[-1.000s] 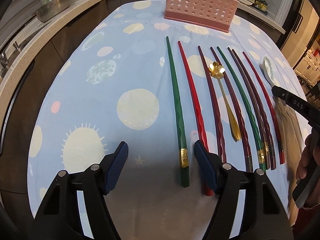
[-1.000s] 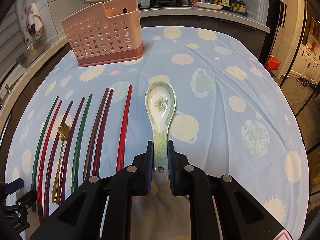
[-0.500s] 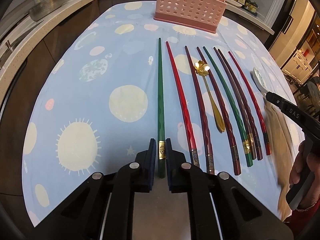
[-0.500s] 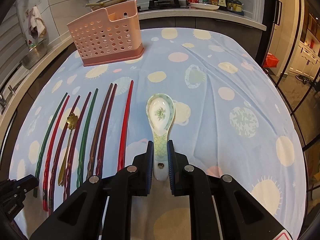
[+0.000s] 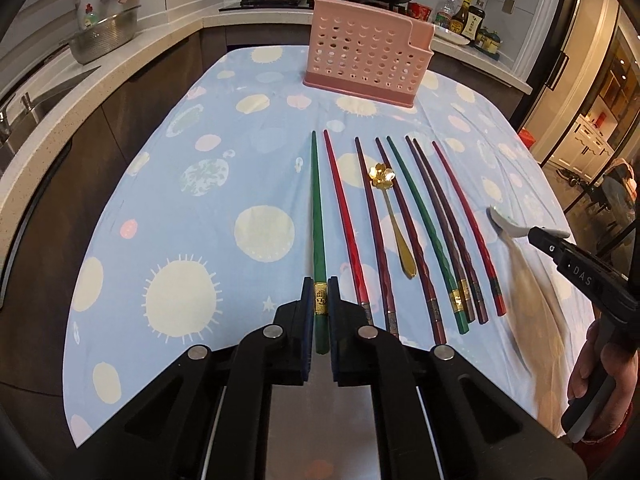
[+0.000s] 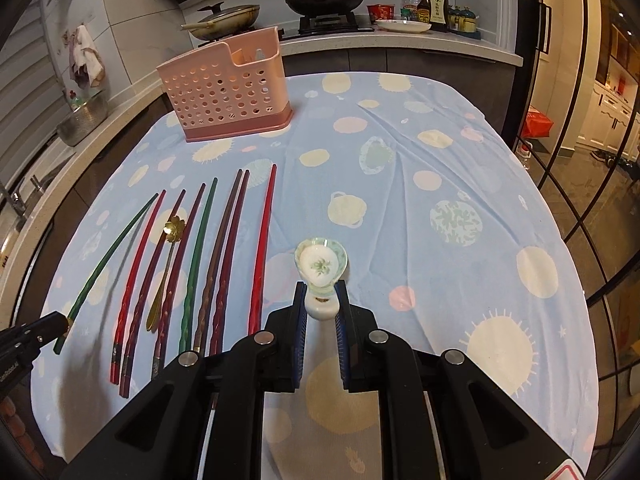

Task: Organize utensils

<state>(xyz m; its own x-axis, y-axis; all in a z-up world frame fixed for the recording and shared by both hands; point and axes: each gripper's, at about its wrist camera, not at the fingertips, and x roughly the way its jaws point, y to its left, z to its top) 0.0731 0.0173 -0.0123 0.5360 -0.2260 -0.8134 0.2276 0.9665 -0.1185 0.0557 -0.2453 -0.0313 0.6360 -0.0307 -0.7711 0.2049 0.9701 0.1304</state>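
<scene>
The pink holder point(image 5: 368, 62) hides its own inside in the left wrist view, and bottle labels point(image 6: 434, 7) on the counter are too small to read. The person's hand point(image 5: 600, 376) is cut off by the right edge. The ceramic spoon's point(image 6: 321, 270) handle end sits hidden between pads point(image 6: 301, 340).

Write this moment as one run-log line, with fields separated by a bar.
left gripper: shut on green chopstick | right gripper: shut on ceramic spoon | pink holder: nothing visible inside | other chopsticks: on cloth
</scene>
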